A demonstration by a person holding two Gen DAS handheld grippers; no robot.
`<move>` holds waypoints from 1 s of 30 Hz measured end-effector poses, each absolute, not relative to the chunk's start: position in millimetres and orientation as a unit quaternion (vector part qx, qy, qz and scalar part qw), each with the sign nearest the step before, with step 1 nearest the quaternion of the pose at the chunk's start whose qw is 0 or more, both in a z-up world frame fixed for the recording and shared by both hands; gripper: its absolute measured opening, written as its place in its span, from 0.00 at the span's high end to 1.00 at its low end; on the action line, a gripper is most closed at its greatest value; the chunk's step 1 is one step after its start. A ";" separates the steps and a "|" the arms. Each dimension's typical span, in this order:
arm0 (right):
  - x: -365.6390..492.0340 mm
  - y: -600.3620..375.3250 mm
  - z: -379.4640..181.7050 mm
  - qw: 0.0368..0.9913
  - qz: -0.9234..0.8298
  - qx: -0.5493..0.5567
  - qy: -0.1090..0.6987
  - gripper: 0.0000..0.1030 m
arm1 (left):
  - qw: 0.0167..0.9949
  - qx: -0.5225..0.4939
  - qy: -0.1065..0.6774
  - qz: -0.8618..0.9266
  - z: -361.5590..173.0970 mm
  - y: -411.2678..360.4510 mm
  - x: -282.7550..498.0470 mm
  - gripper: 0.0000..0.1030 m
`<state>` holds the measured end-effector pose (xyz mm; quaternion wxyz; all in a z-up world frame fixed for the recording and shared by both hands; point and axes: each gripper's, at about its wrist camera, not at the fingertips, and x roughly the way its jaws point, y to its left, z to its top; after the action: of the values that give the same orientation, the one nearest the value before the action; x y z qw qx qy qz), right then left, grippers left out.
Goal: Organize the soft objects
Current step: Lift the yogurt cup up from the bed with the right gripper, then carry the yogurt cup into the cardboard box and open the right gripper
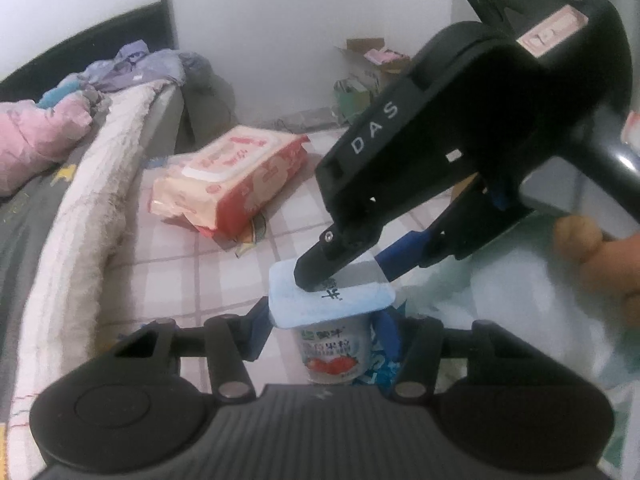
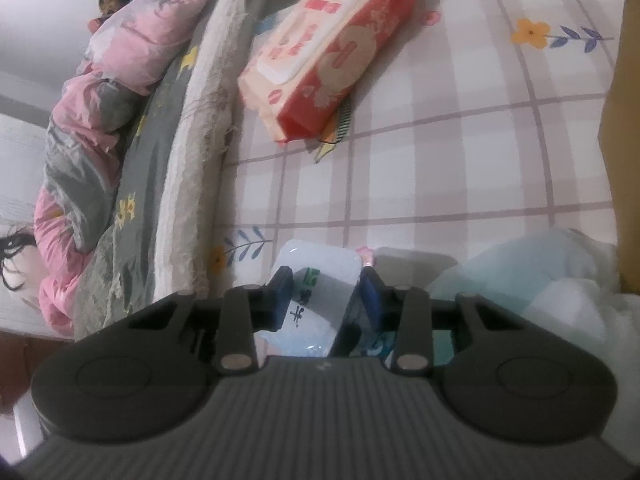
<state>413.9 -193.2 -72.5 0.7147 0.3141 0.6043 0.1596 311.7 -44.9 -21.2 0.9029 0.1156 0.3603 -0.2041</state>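
A small yogurt cup (image 1: 334,354) with a pale blue foil lid and a strawberry label stands upright on the checked bedsheet (image 1: 180,272). My left gripper (image 1: 324,334) is shut on it, one blue pad on each side just under the lid's rim. From the upper right my right gripper (image 1: 346,276) reaches down onto the lid. In the right wrist view the cup's lid (image 2: 320,280) sits between the two blue pads of my right gripper (image 2: 326,296), which close on its edges. A red and cream pack of wet wipes (image 1: 236,184) (image 2: 324,52) lies further back on the sheet.
A fuzzy white blanket edge (image 2: 200,140) and a pink and grey quilt (image 2: 120,64) run along the left. A brown cardboard box wall (image 2: 624,120) stands at the right, with pale blue and white soft things (image 2: 540,280) beside it. A person's hand (image 1: 592,248) holds the right gripper.
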 end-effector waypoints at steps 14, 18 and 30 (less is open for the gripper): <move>352.1 -222.5 52.3 0.767 0.224 0.300 0.521 0.65 | 0.930 0.110 0.271 -0.224 86.7 -66.8 232.6 0.47; 303.8 -267.7 89.7 0.786 0.209 0.305 0.497 0.65 | 0.923 0.099 0.257 -0.269 103.9 -100.2 196.7 0.47; 155.8 -408.1 72.3 0.772 0.100 0.360 0.514 0.62 | 0.847 0.112 0.340 -0.393 65.8 -223.3 123.7 0.47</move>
<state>155.8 -408.1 72.3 0.7722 0.3602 0.5138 0.1000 123.7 -223.3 65.8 0.8470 0.1117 0.3400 -0.3931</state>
